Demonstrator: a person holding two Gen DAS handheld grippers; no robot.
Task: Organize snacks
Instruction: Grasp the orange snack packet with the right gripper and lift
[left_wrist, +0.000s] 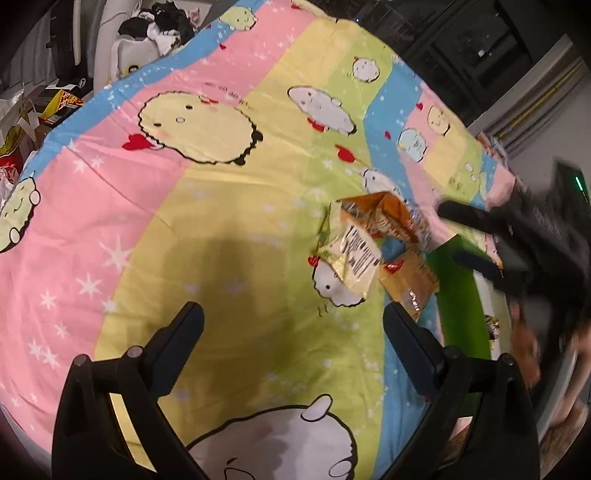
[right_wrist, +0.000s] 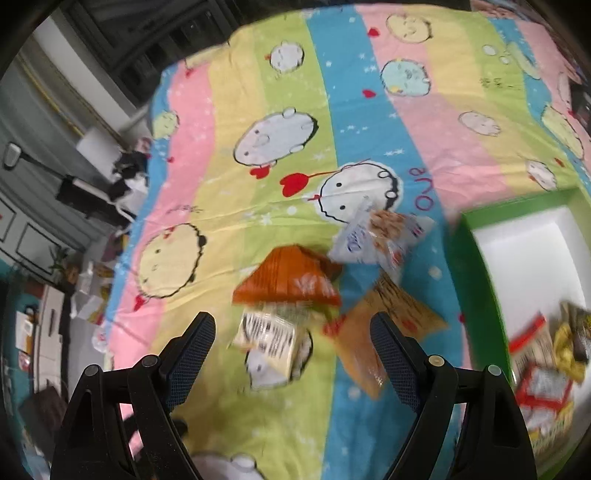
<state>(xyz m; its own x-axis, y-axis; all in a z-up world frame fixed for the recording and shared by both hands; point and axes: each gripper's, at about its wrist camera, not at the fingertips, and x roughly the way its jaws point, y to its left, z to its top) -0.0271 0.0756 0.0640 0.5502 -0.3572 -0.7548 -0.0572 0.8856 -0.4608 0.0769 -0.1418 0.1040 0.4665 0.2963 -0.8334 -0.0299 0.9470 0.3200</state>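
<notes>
Both claws empty, jaws spread wide. Left gripper (left_wrist: 293, 325) hovers over bare bedspread (left_wrist: 221, 206), nothing between its fingers; right gripper (right_wrist: 291, 334) hangs over the loose snack cluster, jaws apart, pads pressing on nothing. 4 packets lie loose on the cloth in the right wrist view: an orange packet (right_wrist: 291, 280), a pale barcode packet (right_wrist: 269, 334) tucked just below it and overlapping its lower edge, a tan packet (right_wrist: 373, 332) just beside on the right with its lower end under the right finger in the picture, and a white-and-blue packet (right_wrist: 380, 236) beyond them. The green box (right_wrist: 476, 295) with white interior sits to the right, already holding several red and yellow packets at its near end. Judgement on handling: all 4 look like light film pouches, part air, soft and crinkly, likely slick; contents may crush under a hard squeeze. The orange one stands puffed like a tent, so its raised ridge or a crimped end seam seems the best hold. The barcode packet lies flatter; pinch a lifted corner or edge, not the face. Soft bedding beneath will give, so pads can press down a little to get under an edge. View blurred; print unreadable.
</notes>
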